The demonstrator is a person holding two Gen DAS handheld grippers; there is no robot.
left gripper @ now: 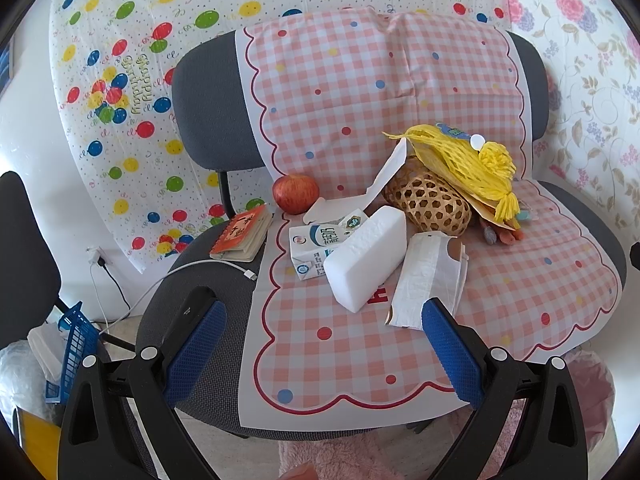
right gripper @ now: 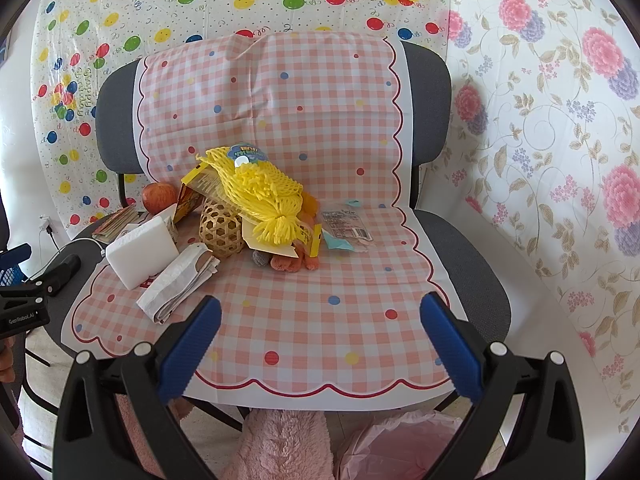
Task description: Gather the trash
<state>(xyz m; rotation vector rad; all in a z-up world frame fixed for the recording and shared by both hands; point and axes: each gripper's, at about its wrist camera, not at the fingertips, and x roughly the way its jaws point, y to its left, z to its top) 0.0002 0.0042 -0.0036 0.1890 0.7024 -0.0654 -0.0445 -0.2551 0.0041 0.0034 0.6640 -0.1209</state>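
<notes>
On the grey office chair (left gripper: 208, 92) draped in pink checked plastic cloth (right gripper: 304, 320), crumpled white paper bag (left gripper: 428, 280) beside white foam block (left gripper: 366, 258), squashed milk carton (left gripper: 316, 244), yellow mesh net (right gripper: 256, 192) over woven basket (right gripper: 220, 232), left gripper (left gripper: 320, 344) and right gripper (right gripper: 320, 340) both spread wide, empty, above the seat's front edge.

Right gripper (right gripper: 320, 332) jaws spread, empty, above checked cloth (right gripper: 304, 320); crumpled white paper bag (right gripper: 176, 284) ahead-left, yellow mesh net (right gripper: 260, 192) further ahead.
</notes>
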